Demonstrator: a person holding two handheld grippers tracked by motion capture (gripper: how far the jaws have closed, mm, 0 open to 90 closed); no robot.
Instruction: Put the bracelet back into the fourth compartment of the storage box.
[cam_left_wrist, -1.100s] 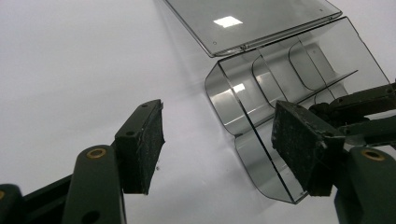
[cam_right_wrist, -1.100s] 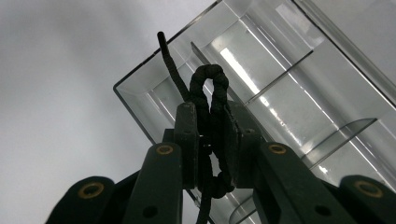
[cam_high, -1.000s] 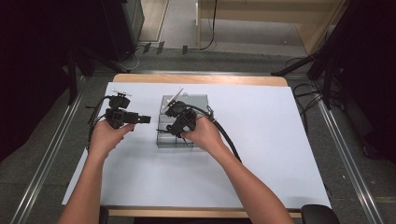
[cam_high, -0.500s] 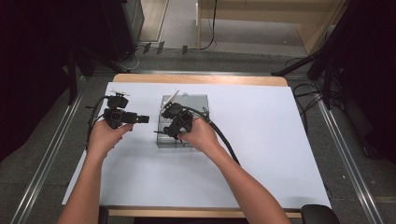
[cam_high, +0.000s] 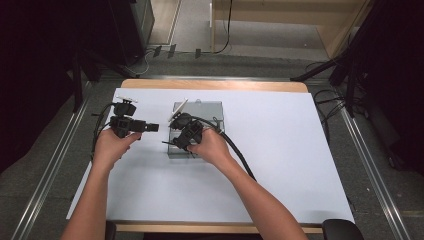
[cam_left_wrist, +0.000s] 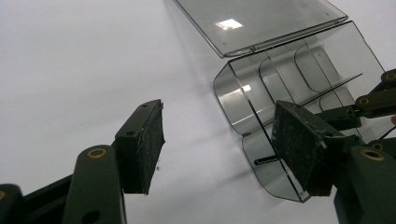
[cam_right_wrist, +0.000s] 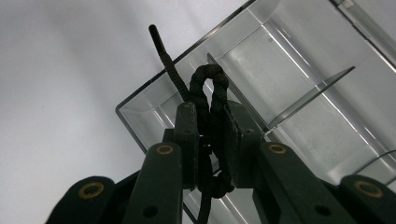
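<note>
Overhead, the clear box (cam_high: 197, 127) sits toward the table's (cam_high: 300, 150) far left. The left gripper's (cam_left_wrist: 217, 140) view shows wide, empty jaws beside the box (cam_left_wrist: 280, 93), lid open. The right gripper (cam_right_wrist: 210, 140) pinches a looped black cord (cam_right_wrist: 210, 93) over a corner compartment.

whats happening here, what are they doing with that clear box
A person at a white table works with a claw in each hand. The right claw is shut on a folded black cord and holds it over the open clear plastic box, above one of the divided compartments, apparently to drop it in. The box's lid is flipped back. The left claw is open and empty, hovering just beside the box.
</note>
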